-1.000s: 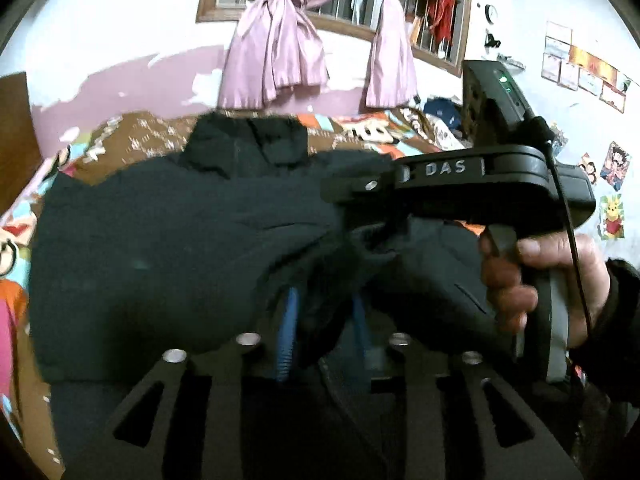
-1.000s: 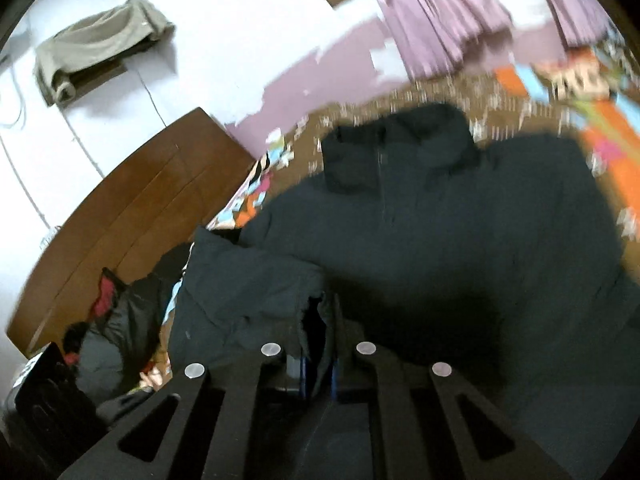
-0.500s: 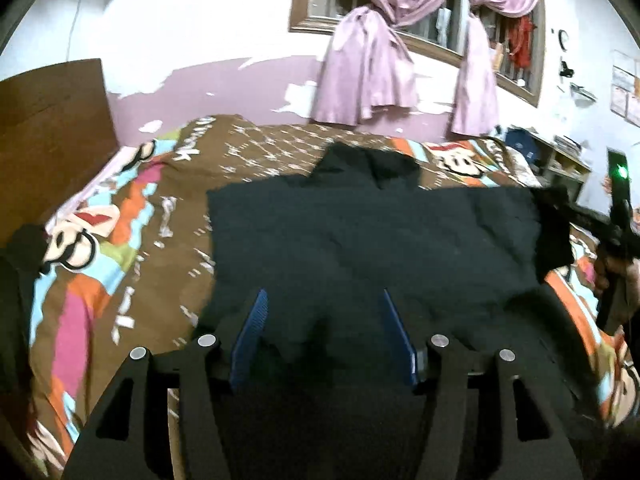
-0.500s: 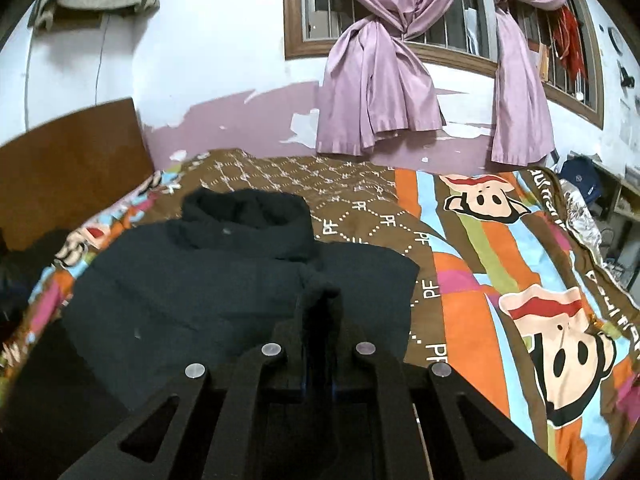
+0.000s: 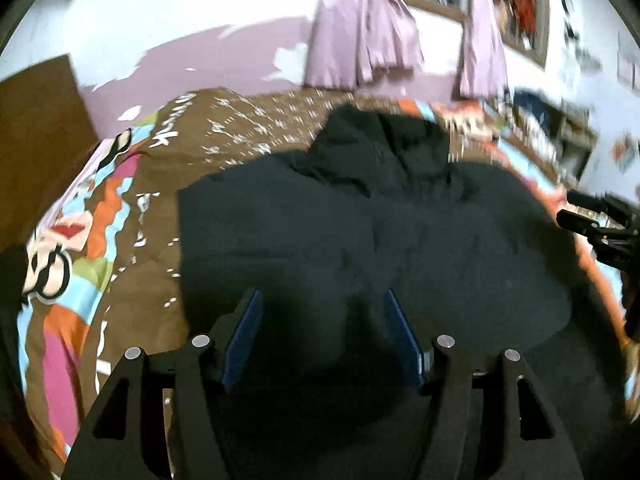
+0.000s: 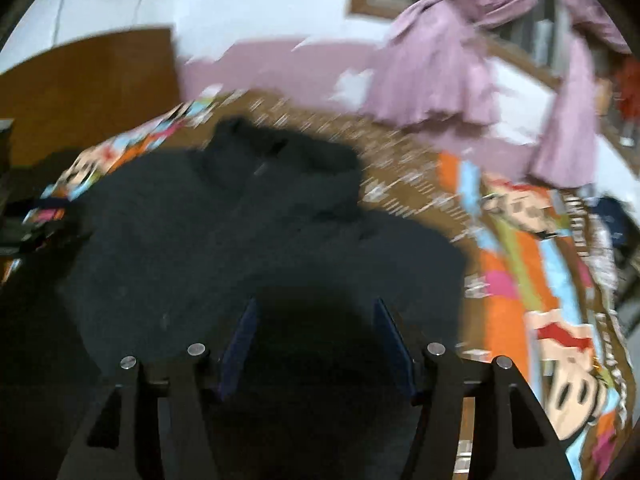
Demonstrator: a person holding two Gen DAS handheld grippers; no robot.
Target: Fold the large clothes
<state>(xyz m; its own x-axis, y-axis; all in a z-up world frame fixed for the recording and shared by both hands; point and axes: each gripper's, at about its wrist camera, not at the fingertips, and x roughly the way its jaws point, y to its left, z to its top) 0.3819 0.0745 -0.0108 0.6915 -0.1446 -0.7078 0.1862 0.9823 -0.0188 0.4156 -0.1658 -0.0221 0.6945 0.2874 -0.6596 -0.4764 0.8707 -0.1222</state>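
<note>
A large black hooded garment (image 5: 360, 240) lies flat on the bed, its hood (image 5: 380, 148) toward the wall and its sides folded in. My left gripper (image 5: 320, 296) hovers over its near part with the jaws opening; the blue pads (image 5: 244, 332) stand apart and press on nothing. The right wrist view shows the same garment (image 6: 200, 240), and over its right half the right gripper (image 6: 315, 304) has its jaws opening wide, with only loose cloth lying below them. The right gripper's black frame (image 5: 600, 232) shows at the right edge of the left wrist view.
A colourful cartoon bedspread (image 5: 80, 280) (image 6: 520, 280) surrounds the garment. A wooden headboard (image 6: 80, 80) stands at the left. Pink curtains (image 5: 360, 40) hang on the far wall. Dark things (image 6: 24, 216) lie at the bed's left edge. Both views are motion-blurred.
The left gripper let go of the black cloth, opened and drew back. The right gripper, shut on a fold of the garment half a second ago, has opened and released it.
</note>
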